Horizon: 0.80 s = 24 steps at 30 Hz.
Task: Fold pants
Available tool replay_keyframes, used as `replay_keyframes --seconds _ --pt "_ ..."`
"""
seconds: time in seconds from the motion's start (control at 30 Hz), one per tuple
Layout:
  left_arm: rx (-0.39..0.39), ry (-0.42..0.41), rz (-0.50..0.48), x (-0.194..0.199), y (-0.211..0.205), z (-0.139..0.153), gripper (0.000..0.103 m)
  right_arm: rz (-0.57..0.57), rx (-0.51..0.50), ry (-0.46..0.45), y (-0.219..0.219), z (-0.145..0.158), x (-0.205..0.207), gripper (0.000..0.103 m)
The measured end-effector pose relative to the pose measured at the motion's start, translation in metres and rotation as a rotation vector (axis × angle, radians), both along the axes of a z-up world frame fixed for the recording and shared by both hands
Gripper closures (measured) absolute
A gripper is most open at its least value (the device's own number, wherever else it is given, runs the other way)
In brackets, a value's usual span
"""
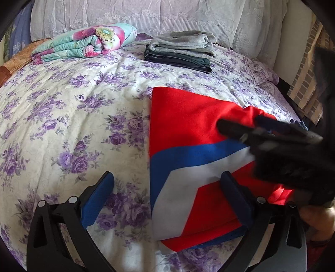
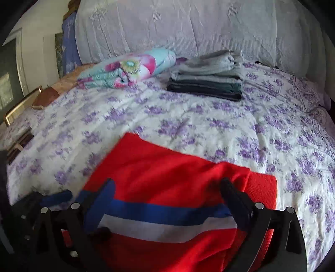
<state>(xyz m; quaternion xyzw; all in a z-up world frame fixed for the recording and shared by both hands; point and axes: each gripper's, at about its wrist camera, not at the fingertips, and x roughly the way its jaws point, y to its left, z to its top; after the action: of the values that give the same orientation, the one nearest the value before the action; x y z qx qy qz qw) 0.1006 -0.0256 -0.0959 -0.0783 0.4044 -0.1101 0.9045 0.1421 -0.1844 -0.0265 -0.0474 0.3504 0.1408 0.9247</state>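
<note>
left wrist view: the red pants (image 1: pixel 188 125), with a blue and a white band across them, lie folded on the floral bedspread (image 1: pixel 73 117), right of the middle and near the camera. the left gripper (image 1: pixel 167 194) stands wide, holding nothing: its left finger is over bare bedspread, its right finger over the white band and red cloth at the near edge of the pants. the right gripper (image 1: pixel 240 123) reaches in from the right, blurred, its black fingers lying over the red cloth above the blue band; from here i cannot tell whether cloth is pinched. a little of a hand (image 1: pixel 316 217) shows at the lower right behind it. farther back sit a rolled flowered quilt (image 1: pixel 88 41) to the left and a stack of folded clothes (image 1: pixel 182 50), grey on dark green, well apart from the pants. a white lace cover (image 1: pixel 146 14) runs along the head of the bed.

right wrist view: the pants (image 2: pixel 163 167) fill the lower middle, with a raised red fold between the right gripper's (image 2: pixel 167 194) fingers. those fingers are spread wide, one at each side of the cloth, not closed on it. part of the left gripper (image 2: pixel 56 196) shows blurred at the lower left. the quilt (image 2: pixel 125 69) and the folded stack (image 2: pixel 209 77) lie beyond, with open bedspread (image 2: pixel 209 125) between them and the pants.
</note>
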Motion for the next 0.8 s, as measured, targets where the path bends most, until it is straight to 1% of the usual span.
replay_keyframes --seconds 0.07,0.13,0.2,0.27,0.3,0.37,0.4,0.53,0.63,0.7,0.77,0.8 --pt "-0.004 0.003 0.001 0.0 0.0 0.0 0.004 0.026 0.009 -0.009 0.01 0.014 0.002 0.003" --pt "0.004 -0.001 0.002 0.001 0.0 0.0 0.004 0.045 -0.001 0.013 0.02 0.017 0.012 0.003" --pt "0.009 -0.003 0.003 0.0 -0.001 0.0 0.004 0.064 -0.048 0.093 0.035 0.004 0.032 0.003" --pt "0.009 -0.002 0.004 0.0 -0.001 0.0 0.004 0.092 -0.097 0.219 0.046 -0.021 0.052 0.003" --pt "0.011 -0.002 0.006 0.0 -0.001 0.0 0.004 0.1 -0.124 0.249 0.048 -0.032 0.06 0.003" --pt "0.012 0.001 0.01 0.001 -0.001 0.0 0.004 0.1 -0.113 0.258 0.048 -0.031 0.064 0.004" --pt "0.008 0.0 0.008 0.001 0.0 0.0 0.004 0.082 -0.092 0.252 0.045 -0.024 0.063 0.004" --pt "0.004 0.002 0.007 0.0 0.0 0.0 0.004 0.048 0.027 0.133 0.013 0.018 0.035 0.004" --pt "0.002 0.002 0.007 0.0 0.0 0.0 0.004 -0.006 0.028 0.07 -0.02 0.032 0.006 0.003" --pt "0.004 0.001 0.007 0.0 0.0 0.0 0.004 -0.046 -0.016 0.062 -0.037 0.024 -0.01 0.003" --pt "0.006 0.0 0.009 0.0 0.0 0.0 0.004 -0.093 -0.092 0.081 -0.051 0.002 -0.017 0.003" --pt "0.008 -0.001 0.009 0.0 0.0 0.0 0.004 -0.112 -0.123 0.107 -0.055 -0.015 -0.016 0.003"
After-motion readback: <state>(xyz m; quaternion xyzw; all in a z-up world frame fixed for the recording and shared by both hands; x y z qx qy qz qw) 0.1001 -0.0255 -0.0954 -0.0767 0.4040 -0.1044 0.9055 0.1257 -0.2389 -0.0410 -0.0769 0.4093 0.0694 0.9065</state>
